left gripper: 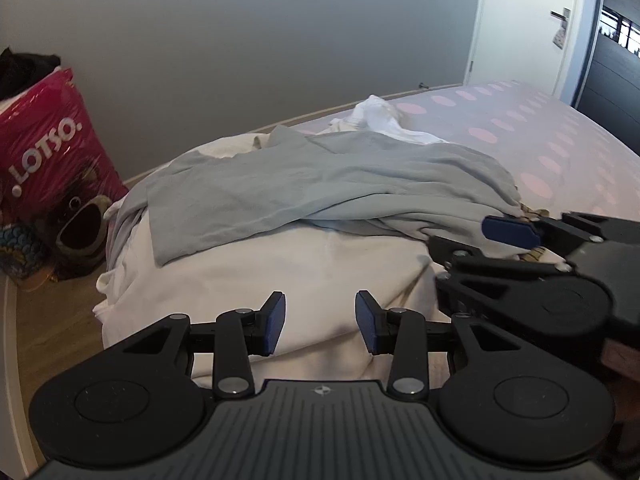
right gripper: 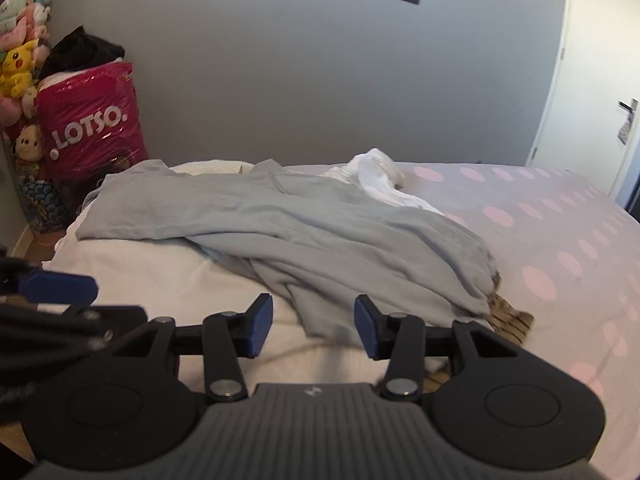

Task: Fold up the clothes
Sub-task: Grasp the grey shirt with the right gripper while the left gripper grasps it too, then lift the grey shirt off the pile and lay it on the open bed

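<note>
A: Where does the garment sit?

B: Pale grey-blue garment (right gripper: 280, 224) lies rumpled across a cream cloth (right gripper: 160, 276) at the near end of the bed (right gripper: 560, 240). One flat part spreads left; the rest bunches in folds toward the right.

A: Anything else in the pile?

B: White garment (right gripper: 380, 176) crumpled behind it. A striped tan fabric (right gripper: 508, 316) pokes out under its right edge.

A: The claws?

B: Left claw (left gripper: 320, 322) released, pads apart over the cream cloth, nothing between them. Right claw (right gripper: 314, 324) also released, hovering at the grey-blue garment's near fold; pads not pressing it.

A: Surroundings?

B: Bed cover lilac with pink dots. Pink "LOTSO" bag (right gripper: 92, 124) on the floor to the left, plush toys (right gripper: 18, 64) stacked beside it. White door (right gripper: 592, 80) on the right.
</note>
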### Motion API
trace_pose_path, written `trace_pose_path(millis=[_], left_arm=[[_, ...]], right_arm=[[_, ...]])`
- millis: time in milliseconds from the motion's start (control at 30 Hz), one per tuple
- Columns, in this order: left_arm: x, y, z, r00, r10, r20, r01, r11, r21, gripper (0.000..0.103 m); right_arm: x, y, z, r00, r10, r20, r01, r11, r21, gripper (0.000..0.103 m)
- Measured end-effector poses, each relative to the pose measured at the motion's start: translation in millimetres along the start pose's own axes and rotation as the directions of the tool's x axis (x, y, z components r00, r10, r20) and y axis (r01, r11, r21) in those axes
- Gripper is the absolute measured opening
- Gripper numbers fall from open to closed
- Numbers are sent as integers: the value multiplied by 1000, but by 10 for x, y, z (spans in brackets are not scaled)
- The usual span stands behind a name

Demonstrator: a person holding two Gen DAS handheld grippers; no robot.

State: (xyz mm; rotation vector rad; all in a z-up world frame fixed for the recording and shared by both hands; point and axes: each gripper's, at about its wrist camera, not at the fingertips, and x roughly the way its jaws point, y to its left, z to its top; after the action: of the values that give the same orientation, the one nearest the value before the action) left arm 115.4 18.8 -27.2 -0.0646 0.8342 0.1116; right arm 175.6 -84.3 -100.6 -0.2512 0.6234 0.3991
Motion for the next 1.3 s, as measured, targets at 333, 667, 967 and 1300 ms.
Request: trace_pose_path(millis=[333,667,967,1300], left_arm=[[-20,-31,9,1000,-10,4,10,1000,-6,37],[-334,-31,48,995,-43,86,45,999,-16,37],[-712,-246,-19,978,-163,127,153,985,85,37],[-1149,-966,-469,922,-386,42,344,863,370,37]], right_arm=[[62,-47,51,1000,-23,14,22,998,50,10],[-970,-62,140,974,-148,171,130,985,114,7],[-2225,-28,-265,924,-324,202,281,935,216,7],[-3400,9,-1001,810,-581,72,521,771,366,7]])
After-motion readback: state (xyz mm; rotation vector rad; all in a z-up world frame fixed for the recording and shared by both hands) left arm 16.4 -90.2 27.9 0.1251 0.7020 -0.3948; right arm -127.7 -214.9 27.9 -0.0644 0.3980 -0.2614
